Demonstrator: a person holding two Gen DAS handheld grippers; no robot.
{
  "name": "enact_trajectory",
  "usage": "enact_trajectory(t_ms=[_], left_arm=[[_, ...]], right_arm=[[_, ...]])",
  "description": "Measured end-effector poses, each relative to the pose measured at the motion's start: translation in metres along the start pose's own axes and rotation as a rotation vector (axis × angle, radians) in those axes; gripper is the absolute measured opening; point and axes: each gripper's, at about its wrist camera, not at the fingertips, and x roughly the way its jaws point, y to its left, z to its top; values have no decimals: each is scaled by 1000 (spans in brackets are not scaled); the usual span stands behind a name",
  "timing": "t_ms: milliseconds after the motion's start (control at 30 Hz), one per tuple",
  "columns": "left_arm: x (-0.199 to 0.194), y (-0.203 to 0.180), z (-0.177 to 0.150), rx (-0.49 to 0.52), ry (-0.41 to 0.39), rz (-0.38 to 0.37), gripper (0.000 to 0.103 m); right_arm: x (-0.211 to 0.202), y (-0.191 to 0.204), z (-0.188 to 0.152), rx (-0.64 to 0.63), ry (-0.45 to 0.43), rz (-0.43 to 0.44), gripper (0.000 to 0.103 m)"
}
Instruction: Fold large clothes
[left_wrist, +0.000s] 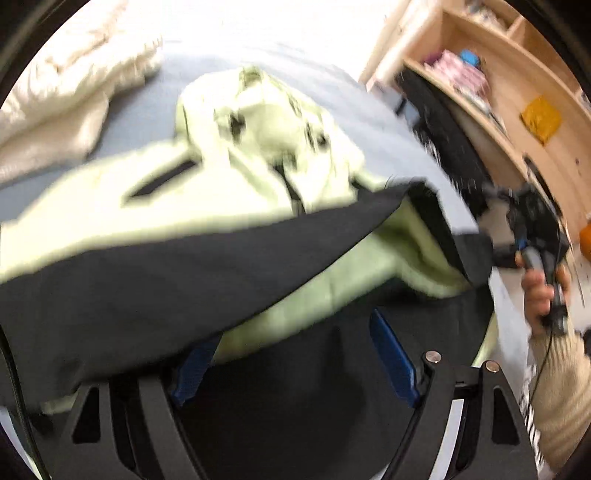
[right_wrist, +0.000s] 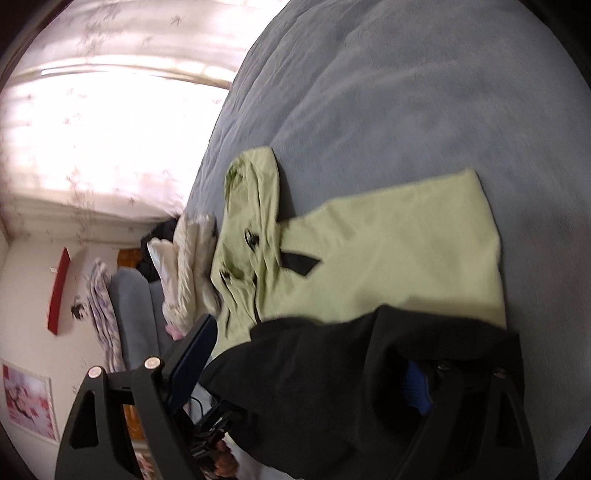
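Observation:
A large jacket, light green with a black lower part, lies on the grey bed. In the right wrist view its green body lies flat and the black hem is lifted. My left gripper has its blue pads spread wide, with black and green fabric draped over and between them. My right gripper also stands wide, its blue pad bare on the left and the black hem hanging over the other finger. The right gripper shows in the left wrist view, at the bed's right edge.
A cream quilt is piled at the bed's far left. A wooden shelf unit with small items stands right of the bed. In the right wrist view a curtained window, pillows and a wall lie beyond the bed.

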Motion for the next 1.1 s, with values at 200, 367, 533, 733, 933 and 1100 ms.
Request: enact_trajectory(t_ms=[200,367,533,733,933,1100], left_arm=[[4,15,59,-105,-120,77,79],[20,22,76,-145,-98,131,79],[11,-2,63,-68,-91,24,79],[-1,-33,28,85,24,-156,80],[36,-31,-2,196,164,93,71],[34,-4,37,130,29,326,62]], right_arm=[[16,2,30,127,-43,87,93],[37,-3,46,242,-99,154,103],[66,-27,58,429,-105,48,103],[72,-40,58,500,-126,23,103],[71,-42,59,467,-106,19,103],[62,-38,61,418,-71,-25,103]])
